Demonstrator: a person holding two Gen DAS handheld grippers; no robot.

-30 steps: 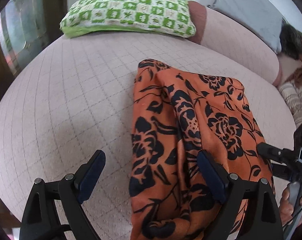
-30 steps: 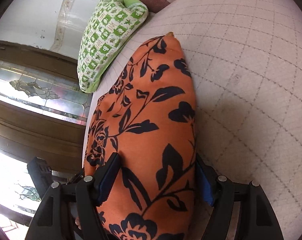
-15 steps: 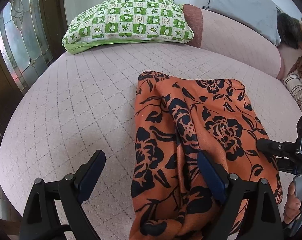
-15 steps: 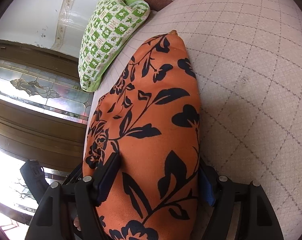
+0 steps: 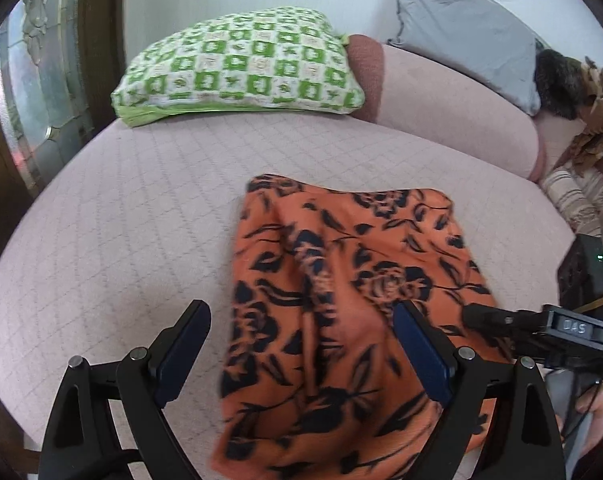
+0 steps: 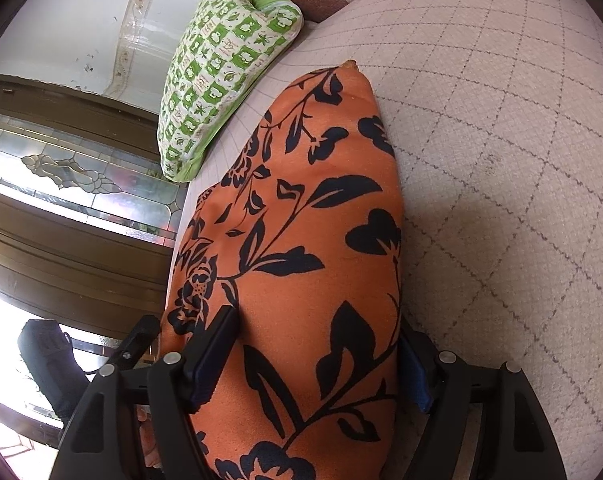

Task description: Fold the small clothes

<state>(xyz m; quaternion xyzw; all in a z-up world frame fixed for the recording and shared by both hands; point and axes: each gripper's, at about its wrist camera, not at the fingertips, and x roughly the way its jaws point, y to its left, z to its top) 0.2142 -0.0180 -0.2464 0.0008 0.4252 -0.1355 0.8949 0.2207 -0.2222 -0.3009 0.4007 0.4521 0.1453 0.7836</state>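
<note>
An orange garment [image 5: 341, 300] with a black flower print lies folded and lumpy on the pink quilted bed [image 5: 141, 220]. My left gripper [image 5: 301, 312] hovers above the garment's near left part, jaws wide and open, nothing touching the pads. My right gripper [image 6: 317, 322] is rolled on its side and straddles the garment [image 6: 301, 240] at its right edge. One jaw rests above the cloth and the other sits low against the bed [image 6: 501, 160]. The cloth fills the gap but is not pinched. One of its fingers [image 5: 485, 316] shows in the left wrist view.
A green-and-white checked pillow [image 5: 237, 68] lies at the far edge, seen too as the pillow [image 6: 225, 60]. A pink bolster [image 5: 453, 108], a grey cushion [image 5: 461, 28] and striped fabric [image 5: 581, 200] line the right. A wooden door with leaded glass [image 6: 61, 168] stands left.
My left gripper has lifted and tipped up from the garment, so more of the pillow and wall shows. The right gripper and the cloth in it have stayed put.
</note>
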